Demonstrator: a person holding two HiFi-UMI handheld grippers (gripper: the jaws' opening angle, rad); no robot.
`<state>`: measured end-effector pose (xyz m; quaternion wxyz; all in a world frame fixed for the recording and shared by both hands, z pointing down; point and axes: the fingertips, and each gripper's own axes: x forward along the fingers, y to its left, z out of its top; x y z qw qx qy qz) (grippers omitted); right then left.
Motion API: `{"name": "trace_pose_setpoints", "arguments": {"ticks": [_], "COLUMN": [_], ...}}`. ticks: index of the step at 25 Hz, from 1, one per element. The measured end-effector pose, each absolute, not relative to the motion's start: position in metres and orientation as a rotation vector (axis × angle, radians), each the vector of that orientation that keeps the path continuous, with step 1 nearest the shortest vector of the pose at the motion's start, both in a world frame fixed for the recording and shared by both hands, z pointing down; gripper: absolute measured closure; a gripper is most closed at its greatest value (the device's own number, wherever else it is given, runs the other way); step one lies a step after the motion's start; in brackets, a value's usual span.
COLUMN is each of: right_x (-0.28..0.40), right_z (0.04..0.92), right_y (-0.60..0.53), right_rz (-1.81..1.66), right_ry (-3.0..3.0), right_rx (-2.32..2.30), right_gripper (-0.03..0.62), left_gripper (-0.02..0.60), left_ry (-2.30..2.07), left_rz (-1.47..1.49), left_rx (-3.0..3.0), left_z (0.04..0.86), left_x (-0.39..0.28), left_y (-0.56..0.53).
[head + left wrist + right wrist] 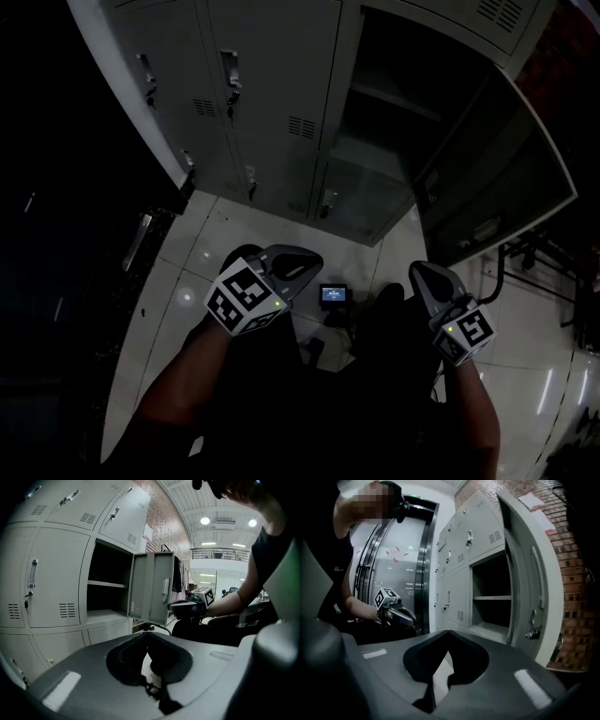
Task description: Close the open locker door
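A bank of grey lockers (262, 94) stands ahead of me. One compartment (394, 103) is open, and its door (497, 169) swings out to the right. My left gripper (305, 261) hovers low over the floor in front of the closed doors, jaws shut and holding nothing. My right gripper (424, 277) is just left of the door's free edge, apart from it, also shut and holding nothing. The left gripper view shows the open compartment (105, 590) and the door (152, 592) beyond the closed tips (146, 633). In the right gripper view the door (534, 573) with its latch (533, 632) is close on the right.
A small device with a lit screen (333, 294) lies on the glossy tile floor between the grippers. Dark cables and a frame (539, 258) sit behind the door at right. A steel-framed glass door (423, 564) and a brick wall (576, 597) flank the lockers.
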<state>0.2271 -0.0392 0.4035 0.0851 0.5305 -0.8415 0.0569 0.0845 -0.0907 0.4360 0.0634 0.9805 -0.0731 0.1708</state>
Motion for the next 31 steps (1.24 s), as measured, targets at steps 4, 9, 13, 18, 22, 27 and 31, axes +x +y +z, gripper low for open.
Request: {"name": "trace_pose_setpoints", "arguments": {"ticks": [4, 9, 13, 18, 22, 27, 31], "right_x": [0.2298, 0.2218, 0.2229, 0.2214, 0.2228, 0.2227, 0.2226], "right_z": [0.4091, 0.4079, 0.409, 0.4081, 0.4088, 0.4087, 0.4096], "right_y": [-0.0393, -0.0405, -0.0412, -0.0409, -0.0408, -0.0408, -0.0411], "right_rz": [0.215, 0.193, 0.208, 0.224, 0.207, 0.211, 0.215], "right_ry": [-2.518, -2.526, -2.524, -2.539, -2.523, -2.523, -2.521], "right_rx": [1.585, 1.556, 1.562, 1.564, 1.562, 1.562, 1.565], "right_gripper": [0.592, 0.592, 0.592, 0.592, 0.592, 0.592, 0.592], "left_gripper": [0.569, 0.569, 0.569, 0.569, 0.569, 0.569, 0.569], "left_ry": [-0.225, -0.227, -0.226, -0.226, -0.226, -0.225, -0.226], "left_rz": [0.524, 0.531, 0.532, 0.533, 0.536, 0.537, 0.537], "left_rx": [2.961, 2.963, 2.962, 2.964, 2.962, 2.962, 2.963], "left_z": [0.4366, 0.437, 0.4374, 0.4375, 0.4375, 0.4374, 0.438], "left_x": [0.0828, 0.0832, 0.0829, 0.0828, 0.0827, 0.083, 0.0827], "left_y": [-0.0908, -0.0903, -0.0905, -0.0905, -0.0903, -0.0901, -0.0903]}}
